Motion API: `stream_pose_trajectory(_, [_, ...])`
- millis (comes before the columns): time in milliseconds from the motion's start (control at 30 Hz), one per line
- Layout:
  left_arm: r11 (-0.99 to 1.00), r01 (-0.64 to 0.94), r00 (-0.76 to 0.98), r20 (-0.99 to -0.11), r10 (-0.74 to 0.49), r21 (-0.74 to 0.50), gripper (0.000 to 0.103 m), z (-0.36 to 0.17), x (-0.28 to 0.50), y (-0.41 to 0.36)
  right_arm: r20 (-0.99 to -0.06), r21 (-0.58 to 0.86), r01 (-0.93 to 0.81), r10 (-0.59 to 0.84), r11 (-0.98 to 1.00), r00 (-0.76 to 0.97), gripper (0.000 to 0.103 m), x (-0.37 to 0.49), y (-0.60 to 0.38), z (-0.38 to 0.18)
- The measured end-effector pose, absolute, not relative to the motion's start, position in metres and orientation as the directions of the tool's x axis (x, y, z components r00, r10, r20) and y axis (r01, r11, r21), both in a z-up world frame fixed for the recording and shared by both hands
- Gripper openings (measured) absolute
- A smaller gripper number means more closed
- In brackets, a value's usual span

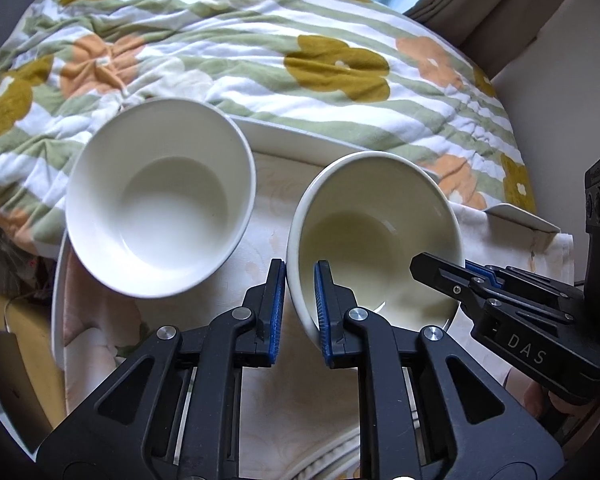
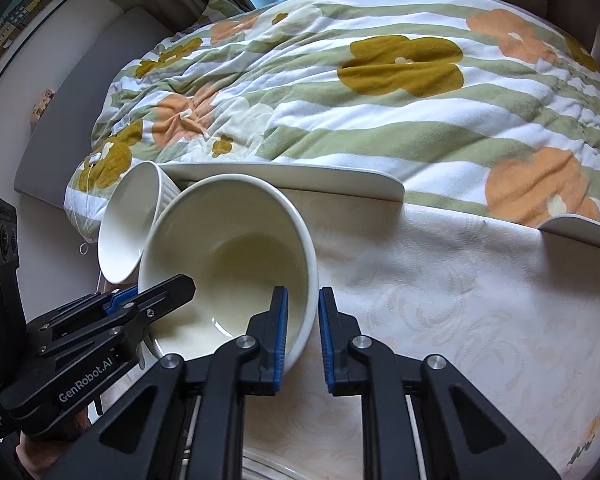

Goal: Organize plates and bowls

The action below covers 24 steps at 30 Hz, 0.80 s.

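A cream bowl point(image 1: 374, 236) is tilted on a cloth-covered tray and held from both sides. My left gripper point(image 1: 300, 312) is shut on its left wall, one pad inside, one outside. My right gripper point(image 2: 303, 332) straddles its right wall point(image 2: 300, 280) the same way, jaws narrowly apart around the rim. The right gripper also shows at the right of the left wrist view point(image 1: 476, 280); the left gripper shows at the left of the right wrist view point(image 2: 148, 296). A second white bowl point(image 1: 160, 200) lies tilted to the left; it also shows in the right wrist view point(image 2: 130, 224).
A white tray rim point(image 1: 300, 140) runs behind the bowls, with a pale patterned cloth point(image 2: 440, 300) laid over it. A flowered, green-striped quilt point(image 1: 260, 52) lies bunched behind. Another white plate edge point(image 2: 580, 228) shows at the right. A plate rim point(image 1: 324, 452) shows under the left gripper.
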<state>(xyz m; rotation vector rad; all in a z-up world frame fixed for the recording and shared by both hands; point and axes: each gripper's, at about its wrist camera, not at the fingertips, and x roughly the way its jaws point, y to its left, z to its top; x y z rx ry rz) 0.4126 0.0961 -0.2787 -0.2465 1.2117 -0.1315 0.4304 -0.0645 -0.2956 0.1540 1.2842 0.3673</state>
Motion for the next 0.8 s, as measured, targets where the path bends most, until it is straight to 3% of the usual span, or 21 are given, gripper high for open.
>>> stream_pose_trajectory(300, [0.970,0.028,0.409,-0.883,-0.230,-0.239,0.013,-0.222,0.381,0.058,-0.861,0.337,-0.181,0.380,0.924,0.338,0.014,0.395,-0.099,-0.244])
stream_pose_trajectory(567, [0.955,0.130,0.434,-0.851,-0.296,-0.266,0.013,-0.170,0.317,-0.034,-0.841,0.300,-0.141,0.332,0.943,0.428,0.014,0.330,-0.170,-0.190])
stream_pose_trajectory(800, [0.933,0.207,0.403,-0.843,-0.356,-0.295,0.013,-0.158,0.263,-0.124,-0.842,0.223,-0.091,0.239,0.971,0.484,0.014,0.261,-0.247,-0.166])
